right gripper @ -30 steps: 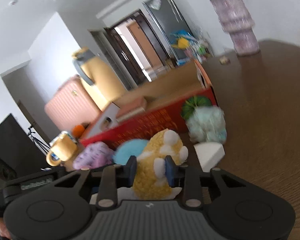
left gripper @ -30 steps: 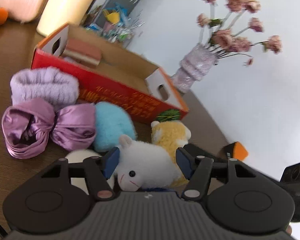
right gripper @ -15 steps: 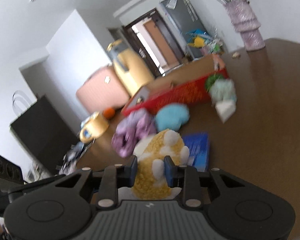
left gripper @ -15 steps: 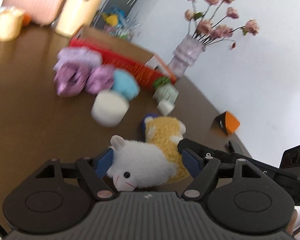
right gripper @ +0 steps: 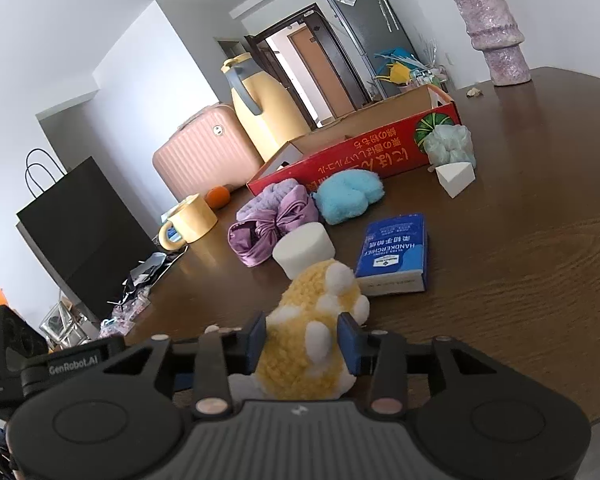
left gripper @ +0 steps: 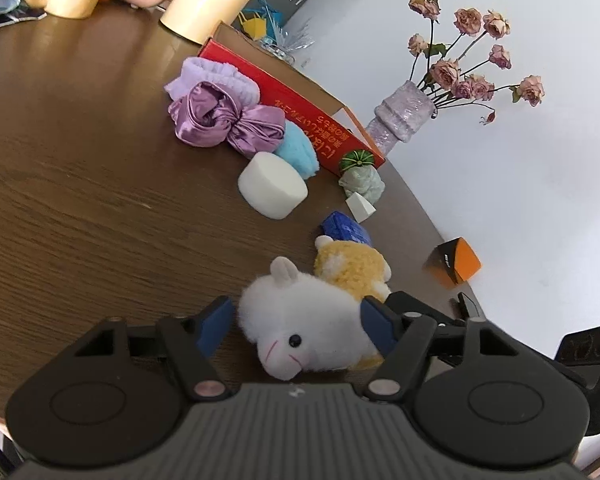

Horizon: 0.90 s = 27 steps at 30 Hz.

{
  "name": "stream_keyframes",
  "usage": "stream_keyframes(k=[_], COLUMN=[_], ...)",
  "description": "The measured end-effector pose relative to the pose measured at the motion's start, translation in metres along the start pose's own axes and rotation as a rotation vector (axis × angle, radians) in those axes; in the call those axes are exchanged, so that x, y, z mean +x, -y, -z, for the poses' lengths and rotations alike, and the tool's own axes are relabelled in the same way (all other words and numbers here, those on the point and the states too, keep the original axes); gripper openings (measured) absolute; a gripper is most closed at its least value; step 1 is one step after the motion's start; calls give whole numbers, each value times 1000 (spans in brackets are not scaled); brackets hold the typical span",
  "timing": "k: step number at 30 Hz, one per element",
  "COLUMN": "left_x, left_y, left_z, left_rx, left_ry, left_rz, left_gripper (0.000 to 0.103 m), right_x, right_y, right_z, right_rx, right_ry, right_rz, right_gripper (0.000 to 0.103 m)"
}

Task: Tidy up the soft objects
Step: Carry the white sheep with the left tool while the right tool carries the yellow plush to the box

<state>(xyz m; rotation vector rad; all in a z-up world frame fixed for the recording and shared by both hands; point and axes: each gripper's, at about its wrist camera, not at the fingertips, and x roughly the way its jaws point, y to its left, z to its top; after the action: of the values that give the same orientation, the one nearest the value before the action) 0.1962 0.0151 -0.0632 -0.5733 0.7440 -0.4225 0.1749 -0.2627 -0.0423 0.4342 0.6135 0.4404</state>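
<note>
Left wrist view: left tongs just narrowed around the white plush, left pad clear, not gripping. Soft items remain on the bench outside the red box.

Right wrist view: right tongs just widened, flanking the yellow plush; grip uncertain. Sorting barely begun.

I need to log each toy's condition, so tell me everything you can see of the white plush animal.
The white plush animal is fluffy, with a small upright ear, one black bead eye and a pink stitched snout. It lies on its side on the brown table, snout toward the camera, between the left tool's blue pads; a gap shows at one pad. Its back presses against the yellow plush.
</note>
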Motion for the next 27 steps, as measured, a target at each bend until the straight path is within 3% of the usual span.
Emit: stream_keyframes(k=[5,8,13,16,20,23,27], left_x=[1,-1,20,58,130,181,231], left_y=[-1,12,51,74,82,72,60], left_z=[-4,-18,-91,-150,-216,-240,-246], left_rx=[-21,23,107,133,120,84,57], left_ry=[2,52,148,170,137,83,1], left_rz=[14,20,78,113,128,105,29], left_gripper=[54,54,54,54,54,54,54], right_x=[5,3,1,12,51,94,158], right_y=[0,-2,-10,-5,20,50,96], right_z=[-1,-13,-68,-128,-208,-251,-279], right_rx=[0,5,-78,-129,-136,-104,-38], right_ry=[-21,-7,97,167,177,121,12], right_rz=[-14,-38,-49,-44,-1,19,43], right_gripper=[35,34,34,34,34,34,34])
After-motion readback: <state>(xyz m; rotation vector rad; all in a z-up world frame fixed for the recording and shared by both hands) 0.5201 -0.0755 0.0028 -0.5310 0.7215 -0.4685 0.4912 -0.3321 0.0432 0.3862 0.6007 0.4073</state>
